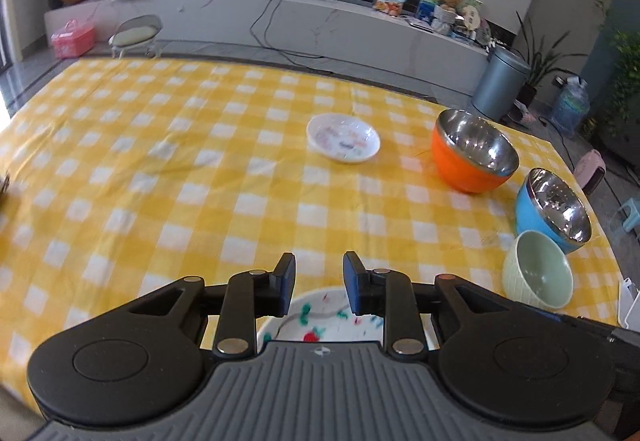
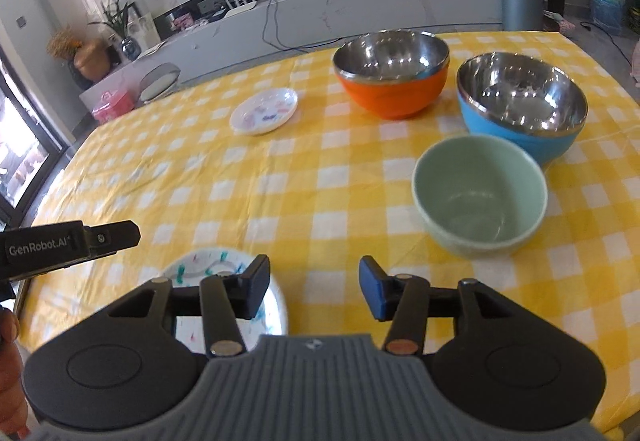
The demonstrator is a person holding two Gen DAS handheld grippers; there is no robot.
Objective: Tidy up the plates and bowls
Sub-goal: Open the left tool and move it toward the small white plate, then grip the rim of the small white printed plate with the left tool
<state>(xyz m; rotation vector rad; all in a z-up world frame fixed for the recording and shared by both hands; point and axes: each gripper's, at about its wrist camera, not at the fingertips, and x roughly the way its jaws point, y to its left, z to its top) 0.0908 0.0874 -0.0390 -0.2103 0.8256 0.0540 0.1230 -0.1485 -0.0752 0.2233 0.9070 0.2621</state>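
The near plate, white with coloured marks, lies flat on the counter right under both grippers, at the near edge. In the left wrist view it shows between and below the fingers; in the right wrist view it sits below and to the left, half hidden by the left finger. The left gripper has its jaws released, with nothing between the pads, and hangs above the plate, not touching it. The right gripper is also released and empty, its gap over bare cloth just right of the plate.

The far plate, small and white, lies well apart, ahead near the counter's middle. The orange bowl stands right of it; the blue bowl is just beside the orange one, and the green bowl stands nearer, just in front of the blue.

Judging from this, the near plate looks set down, and the far plate is likely next. It lies straight ahead of the left gripper, slightly right; being round, it has no long axis. The bowls lie nearer the right gripper, the green one closest.
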